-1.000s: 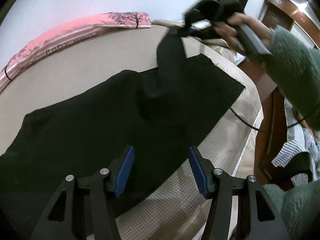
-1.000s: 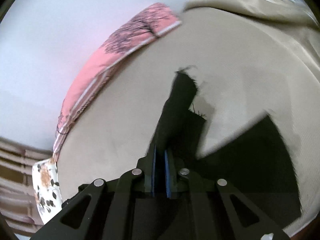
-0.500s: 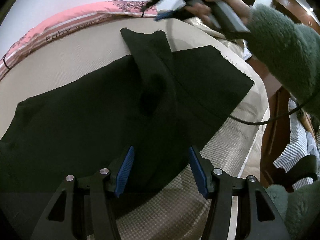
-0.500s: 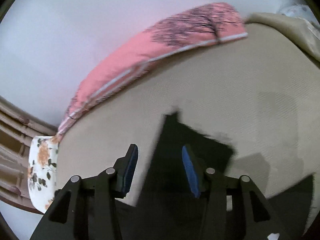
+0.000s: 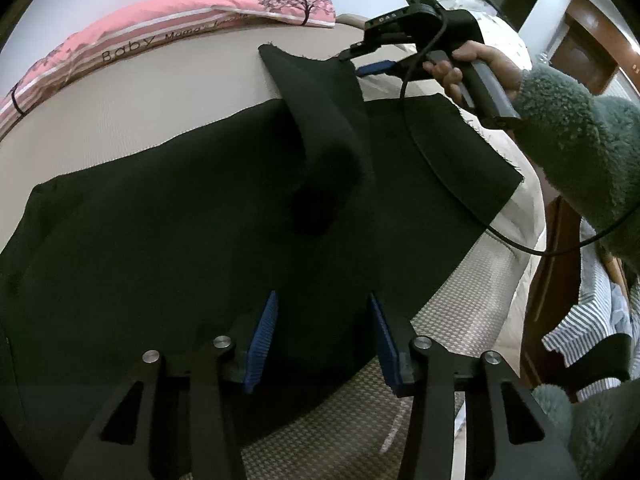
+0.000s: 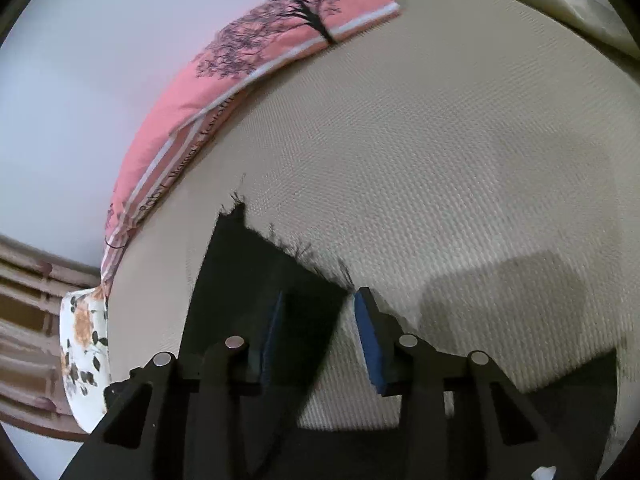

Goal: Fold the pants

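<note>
L wrist: R claw [image 5: 374, 65] tilted at pants [image 5: 200, 220] hem

Left wrist view looks steeply down, close over the black pants [image 5: 200, 216] on the bed [image 5: 132, 100], facing the pink pillow [image 5: 168, 20]. Right wrist view sits nearer the pillow [image 6: 248, 64], angled down. Both share pillow, bed surface and the raised pant leg's frayed hem [image 6: 280, 248].

Dim, soft indoor light; fisheye-bent edges, slight motion blur
</note>
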{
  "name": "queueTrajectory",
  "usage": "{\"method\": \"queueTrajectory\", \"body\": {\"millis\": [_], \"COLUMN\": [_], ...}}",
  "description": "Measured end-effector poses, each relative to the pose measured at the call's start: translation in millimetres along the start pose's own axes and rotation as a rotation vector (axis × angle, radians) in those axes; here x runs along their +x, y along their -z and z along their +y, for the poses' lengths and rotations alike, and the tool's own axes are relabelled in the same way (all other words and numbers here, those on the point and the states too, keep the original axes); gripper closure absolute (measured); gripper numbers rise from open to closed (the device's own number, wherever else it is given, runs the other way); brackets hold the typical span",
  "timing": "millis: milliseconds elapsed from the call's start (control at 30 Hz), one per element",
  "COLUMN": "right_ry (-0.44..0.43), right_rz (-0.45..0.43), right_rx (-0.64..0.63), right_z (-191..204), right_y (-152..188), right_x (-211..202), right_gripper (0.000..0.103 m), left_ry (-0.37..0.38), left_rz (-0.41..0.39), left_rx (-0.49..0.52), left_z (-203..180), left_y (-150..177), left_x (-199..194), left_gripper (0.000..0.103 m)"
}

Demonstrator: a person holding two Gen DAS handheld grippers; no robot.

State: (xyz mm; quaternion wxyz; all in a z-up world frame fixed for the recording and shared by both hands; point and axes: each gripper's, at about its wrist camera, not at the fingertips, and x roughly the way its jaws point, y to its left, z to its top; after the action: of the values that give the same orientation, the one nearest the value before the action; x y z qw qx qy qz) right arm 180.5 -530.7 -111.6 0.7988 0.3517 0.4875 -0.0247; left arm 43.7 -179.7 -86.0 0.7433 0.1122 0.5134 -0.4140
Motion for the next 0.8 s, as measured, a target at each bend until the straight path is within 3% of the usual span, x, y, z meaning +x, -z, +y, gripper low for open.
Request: {"method": "queueTrajectory", "body": {"millis": [100,233,400,567,667,800], "right_ry": [0.007,0.011,0.023,0.131,0.223,0.303], "right_rz": [0.017,-0.020,-0.157,-0.264,-0.265,-0.192], "right_rx": [-0.014,-0.003,-0.046,0.012,0.093,0.229], "right_z": [5,11,22,-8,-40,-89], "right_y": [-4,-1,16,77,116,163], "right_x": [10,-3,-80,-163,-180,-169], "right_gripper": [0.096,0.097,0.098,0.098,0.098,0.098], "left_ry": [-0.004,-0.008,-0.002,0.004,0.029,0.051], "left_rz": [0.004,-0.002,-0.013,-0.027,-0.046,-0.023], "left_rx": [-0.005,-0.003,0.010,0.046,0.091,0.113], "left_z": [0,-1,-1,-5,-11,-16], "left_y": [0,0,0,-1,0,0], "left_x": [0,-2,-4,-8,-14,-9], "left_gripper": [0.056,0.059,0.063,0.063,0.063,0.064]}}
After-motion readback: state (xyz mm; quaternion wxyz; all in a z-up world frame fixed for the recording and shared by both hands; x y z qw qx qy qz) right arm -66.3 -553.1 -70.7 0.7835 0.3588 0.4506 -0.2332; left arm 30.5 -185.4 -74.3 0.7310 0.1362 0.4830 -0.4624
